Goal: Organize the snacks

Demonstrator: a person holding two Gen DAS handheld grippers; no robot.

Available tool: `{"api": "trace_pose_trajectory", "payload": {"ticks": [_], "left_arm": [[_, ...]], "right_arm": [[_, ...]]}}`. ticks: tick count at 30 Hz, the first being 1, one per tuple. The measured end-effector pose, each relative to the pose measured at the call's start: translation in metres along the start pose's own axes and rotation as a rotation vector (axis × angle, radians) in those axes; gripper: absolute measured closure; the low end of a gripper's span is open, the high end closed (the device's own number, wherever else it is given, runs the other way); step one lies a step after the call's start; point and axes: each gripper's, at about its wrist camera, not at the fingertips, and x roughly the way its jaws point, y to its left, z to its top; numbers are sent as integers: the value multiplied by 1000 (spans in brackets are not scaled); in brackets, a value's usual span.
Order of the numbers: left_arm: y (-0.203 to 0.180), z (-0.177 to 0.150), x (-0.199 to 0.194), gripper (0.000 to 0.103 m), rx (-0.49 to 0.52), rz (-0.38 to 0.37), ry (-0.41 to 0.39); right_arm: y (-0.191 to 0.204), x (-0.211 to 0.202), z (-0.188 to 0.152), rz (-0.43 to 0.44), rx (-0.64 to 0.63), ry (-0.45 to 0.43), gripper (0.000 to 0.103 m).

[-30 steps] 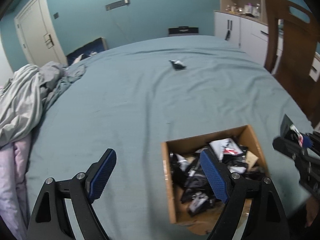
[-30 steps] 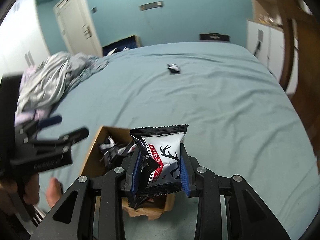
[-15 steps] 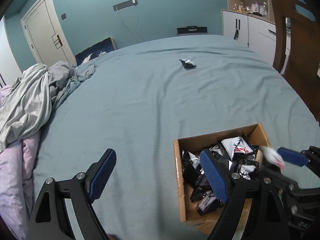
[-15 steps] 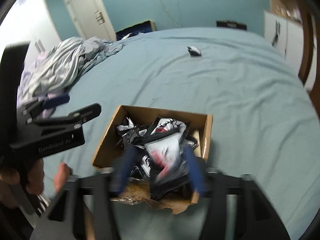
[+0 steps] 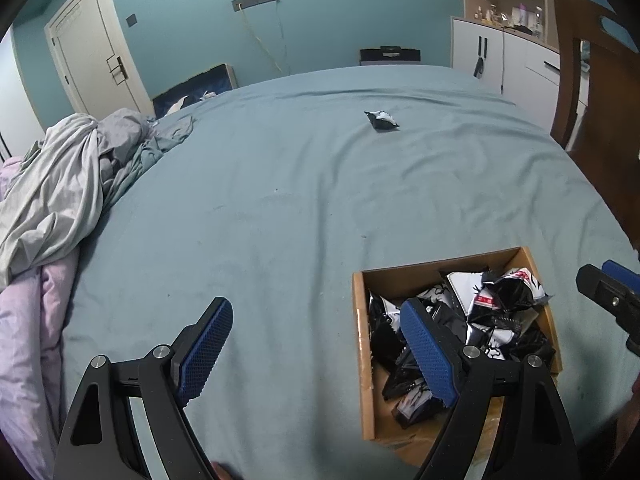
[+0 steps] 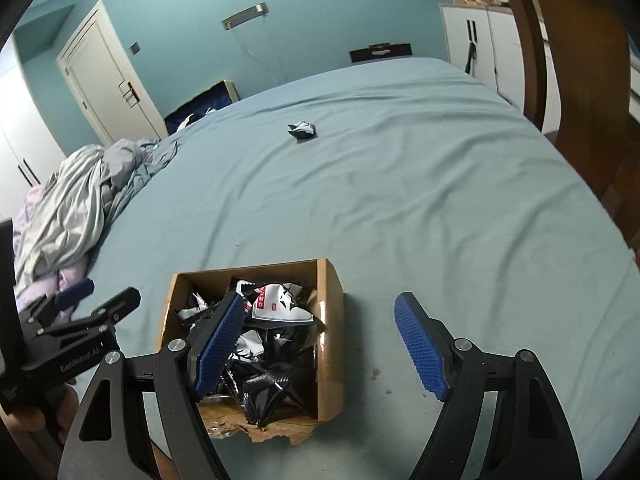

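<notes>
Both grippers spread wide and empty over the snack box.

Left gripper [image 5: 316,354] and right gripper [image 6: 320,350] grip nothing; cardboard box [image 6: 332,320] holds the snack packets [image 6: 280,304]. One stray packet [image 5: 382,119] lies at 12 o'clock. Only the right view shows the box's torn near flap [image 6: 268,430].

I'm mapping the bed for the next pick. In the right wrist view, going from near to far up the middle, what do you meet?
Right gripper, open → cardboard box of snack packets → bare stretch of blue sheet → lone snack packet → black bag past the far edge of the bed.
</notes>
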Motion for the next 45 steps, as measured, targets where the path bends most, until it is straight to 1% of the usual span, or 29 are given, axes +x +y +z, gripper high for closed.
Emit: {"api": "trace_pose_trajectory", "payload": {"ticks": [3, 9, 14, 17, 24, 28, 31, 36, 38, 42, 45], "left_arm": [[0, 0, 0, 16, 1, 0, 0], [-2, 2, 0, 16, 10, 9, 7], [-3, 3, 0, 16, 14, 18, 6], [-5, 1, 2, 16, 21, 22, 13], [-8, 2, 2, 16, 18, 10, 14], [-10, 4, 2, 15, 23, -16, 17], [-14, 8, 4, 14, 37, -44, 26], [-20, 30, 13, 10, 55, -104, 56], [-24, 48, 20, 5, 63, -111, 61], [-38, 87, 42, 4, 91, -108, 65], [-54, 122, 66, 2, 107, -102, 84]], "right_arm": [[3, 1, 0, 1, 1, 3, 26], [9, -3, -6, 11, -47, -4, 26], [11, -3, -8, -4, -81, -3, 26], [9, 0, -6, -15, -66, 16, 26], [-1, 4, 4, 22, 1, 51, 26], [-6, 6, 9, 22, 33, 71, 26], [-7, 9, 20, 34, 44, 68, 26], [-8, 16, 32, 39, 44, 50, 26], [-8, 22, 36, 37, 38, 50, 26], [-11, 33, 42, 57, 46, 63, 26], [-14, 40, 47, 80, 55, 69, 26]]}}
